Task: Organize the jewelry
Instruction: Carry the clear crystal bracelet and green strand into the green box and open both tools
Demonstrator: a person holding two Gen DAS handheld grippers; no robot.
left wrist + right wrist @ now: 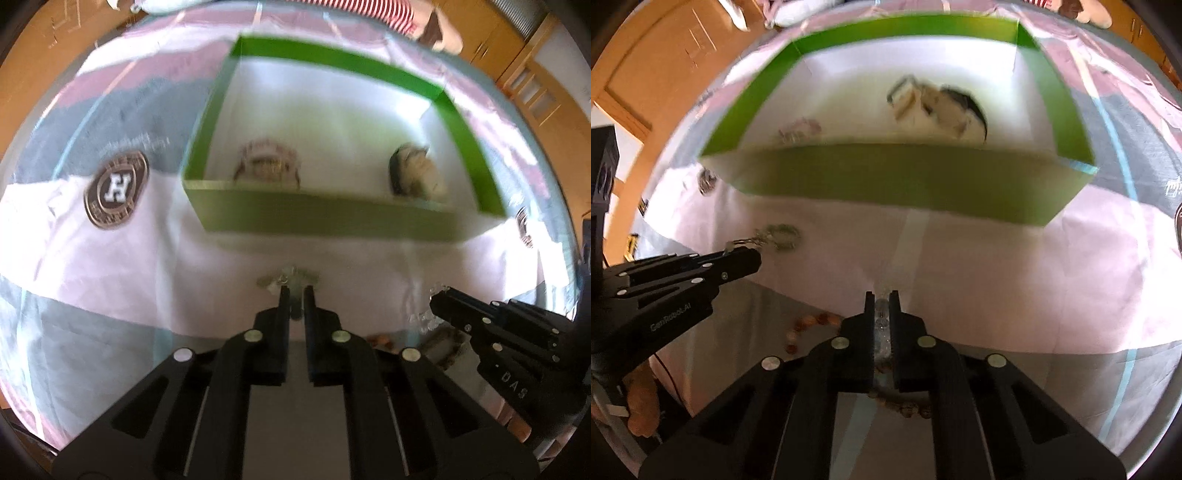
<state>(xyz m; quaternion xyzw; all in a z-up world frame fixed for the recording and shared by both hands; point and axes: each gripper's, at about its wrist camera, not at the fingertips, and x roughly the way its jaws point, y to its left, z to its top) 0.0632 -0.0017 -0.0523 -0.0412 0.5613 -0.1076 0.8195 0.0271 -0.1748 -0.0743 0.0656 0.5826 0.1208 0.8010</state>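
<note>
Both our grippers clamped: left gripper (296,291) on silvery chain (288,278), right gripper (882,295) on clear beads (882,321). Green box (317,218) straight ahead, beyond both tips; neither nearer.

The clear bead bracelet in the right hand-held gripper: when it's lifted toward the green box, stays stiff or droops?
Probably droops: the clear bead bracelet looks like separate beads on a strand, clamped by the right hand-held gripper. The glossy beads may slip. It seems light, so it will likely swing on the way to the green box.

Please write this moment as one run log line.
left gripper: shut on silver chain | right gripper: shut on clear bead bracelet | green box: two pieces inside
</note>
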